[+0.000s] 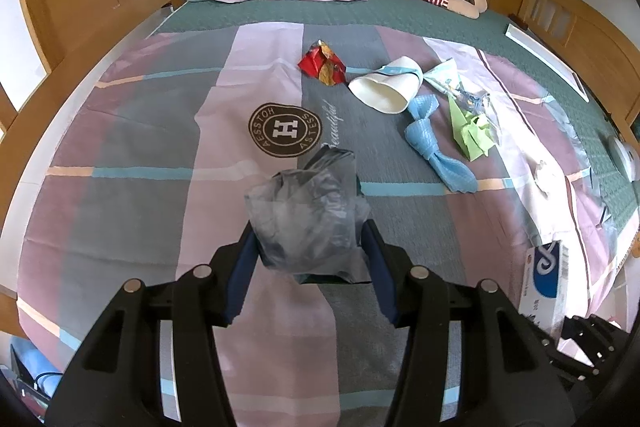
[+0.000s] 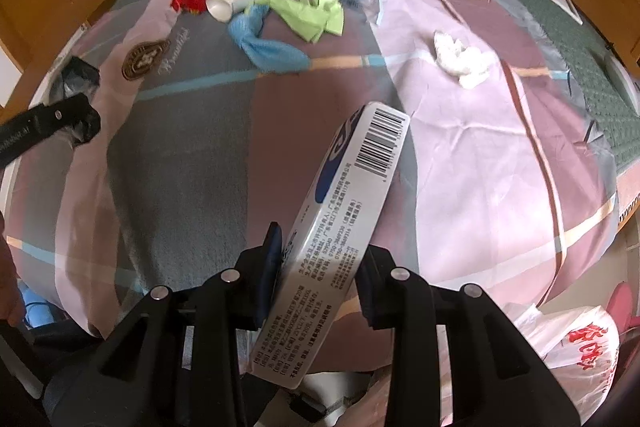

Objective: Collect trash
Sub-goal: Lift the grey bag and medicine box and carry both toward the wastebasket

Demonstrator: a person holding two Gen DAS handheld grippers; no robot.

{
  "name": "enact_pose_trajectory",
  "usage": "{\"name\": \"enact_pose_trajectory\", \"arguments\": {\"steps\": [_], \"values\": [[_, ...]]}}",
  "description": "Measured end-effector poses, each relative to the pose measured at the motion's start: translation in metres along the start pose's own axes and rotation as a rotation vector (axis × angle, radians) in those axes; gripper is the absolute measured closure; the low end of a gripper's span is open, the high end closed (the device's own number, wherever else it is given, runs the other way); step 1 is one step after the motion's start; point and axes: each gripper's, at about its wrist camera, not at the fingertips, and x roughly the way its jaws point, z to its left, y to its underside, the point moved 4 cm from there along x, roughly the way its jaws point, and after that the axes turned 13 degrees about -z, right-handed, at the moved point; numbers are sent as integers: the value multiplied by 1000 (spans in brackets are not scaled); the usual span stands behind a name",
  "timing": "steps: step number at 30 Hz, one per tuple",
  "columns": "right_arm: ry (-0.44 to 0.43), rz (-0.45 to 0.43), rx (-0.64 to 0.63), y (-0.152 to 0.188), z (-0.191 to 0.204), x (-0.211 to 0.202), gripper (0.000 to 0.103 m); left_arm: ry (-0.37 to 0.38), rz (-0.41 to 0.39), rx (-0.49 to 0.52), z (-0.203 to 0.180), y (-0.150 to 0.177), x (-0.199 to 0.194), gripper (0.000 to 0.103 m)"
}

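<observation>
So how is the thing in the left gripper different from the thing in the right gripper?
The left gripper holds a crumpled grey plastic bag; the right gripper holds a stiff flat box. The bag is soft, see-through and shapeless; the box is straight-edged, white and blue, with printed text and a barcode. Both are clamped between the pads above the bedspread.

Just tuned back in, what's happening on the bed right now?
A person is clearing trash off the bed with two handheld grippers. The left gripper is shut on a crumpled grey plastic bag. The right gripper is shut on a flat white and blue box with a barcode. On the striped bedspread lie a red wrapper, a paper cup on its side, a blue cloth, green paper and a white tissue. A white bag with red print sits beside the bed.
</observation>
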Motion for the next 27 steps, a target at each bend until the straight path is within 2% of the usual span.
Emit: {"name": "enact_pose_trajectory", "arguments": {"steps": [16, 19, 23, 27], "values": [[-8, -10, 33, 1, -8, -9, 68, 7, -21, -10, 6, 0, -8, 51], [-29, -63, 55, -9, -12, -27, 68, 18, -32, -32, 10, 0, -12, 51], [-60, -148, 54, -20, -20, -68, 68, 108, -36, -124, 20, 3, -31, 51], [-100, -204, 40, -16, -36, -105, 68, 129, -118, -172, 25, 3, -76, 51]]}}
